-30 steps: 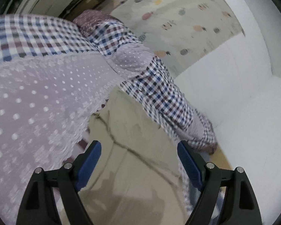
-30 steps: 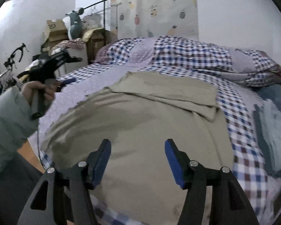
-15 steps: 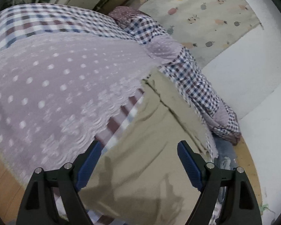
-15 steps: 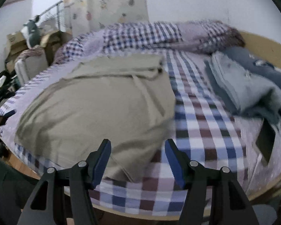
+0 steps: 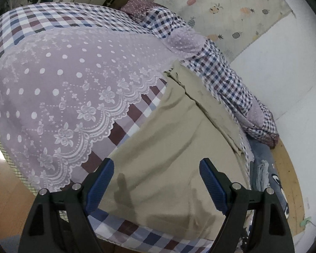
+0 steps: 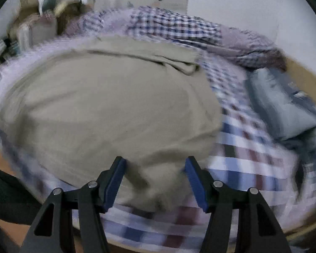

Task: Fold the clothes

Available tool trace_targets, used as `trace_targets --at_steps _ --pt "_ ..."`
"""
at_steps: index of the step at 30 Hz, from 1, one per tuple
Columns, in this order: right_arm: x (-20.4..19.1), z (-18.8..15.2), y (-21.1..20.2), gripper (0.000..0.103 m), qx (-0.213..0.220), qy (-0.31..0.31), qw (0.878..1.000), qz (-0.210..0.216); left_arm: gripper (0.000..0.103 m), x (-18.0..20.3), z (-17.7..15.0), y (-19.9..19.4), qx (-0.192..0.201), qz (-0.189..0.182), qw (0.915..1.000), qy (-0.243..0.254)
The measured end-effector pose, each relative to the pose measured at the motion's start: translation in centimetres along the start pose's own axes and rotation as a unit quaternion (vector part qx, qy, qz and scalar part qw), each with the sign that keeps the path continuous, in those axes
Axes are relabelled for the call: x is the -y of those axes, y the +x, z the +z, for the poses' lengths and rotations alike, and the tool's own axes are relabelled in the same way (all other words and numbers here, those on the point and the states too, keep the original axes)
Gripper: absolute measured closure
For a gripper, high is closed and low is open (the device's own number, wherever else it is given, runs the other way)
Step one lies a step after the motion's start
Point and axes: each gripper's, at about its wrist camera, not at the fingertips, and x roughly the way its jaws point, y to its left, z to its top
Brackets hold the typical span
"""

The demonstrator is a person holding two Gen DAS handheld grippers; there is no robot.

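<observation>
While both tongs gape empty, left tongs (image 5: 157, 181) and right tongs (image 6: 154, 178) over khaki garment (image 5: 179, 147) near hem, checked bedspread (image 6: 252, 160) bare rightward.

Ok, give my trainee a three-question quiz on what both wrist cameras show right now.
1. True or false: the left gripper is clamped on the khaki garment.
2. In the right wrist view, the folded grey clothes lie on which side of the khaki garment: A left, B right?
3. Fill in: the bedspread beside the right gripper has a ____ pattern.

Key: 1 false; 2 B; 3 checked.
</observation>
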Motion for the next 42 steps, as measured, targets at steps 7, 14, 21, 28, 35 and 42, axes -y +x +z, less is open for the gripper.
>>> trace_targets --at_steps 7,14,21,28,35,42 --pt "7.9 -1.5 -3.9 0.043 -0.001 0.185 0.977 -0.108 0.017 -1.5 0.3 -0.3 0.005 -0.007 0.9995 -0.03" --pt "4.9 -0.9 -5.2 0.041 0.033 0.151 0.988 -0.029 0.017 -3.5 0.1 0.4 -0.019 -0.007 0.9981 -0.058" --pt "0.7 -0.4 -6.5 0.04 0.067 0.093 0.993 0.037 0.017 -6.1 -0.4 2.1 -0.068 0.013 0.9929 -0.097" --pt "-4.6 0.1 -7.7 0.04 0.1 0.015 0.991 0.092 0.017 -7.2 -1.4 3.3 -0.096 0.011 0.9879 -0.122" --pt "-8.1 0.3 -8.6 0.04 0.125 -0.032 0.984 0.126 0.017 -8.8 -1.8 2.7 -0.089 -0.048 0.9795 -0.175" --pt "-13.1 0.1 -9.0 0.04 0.16 -0.116 0.971 0.137 0.017 -8.3 -1.2 1.1 -0.074 -0.086 0.9791 -0.169"
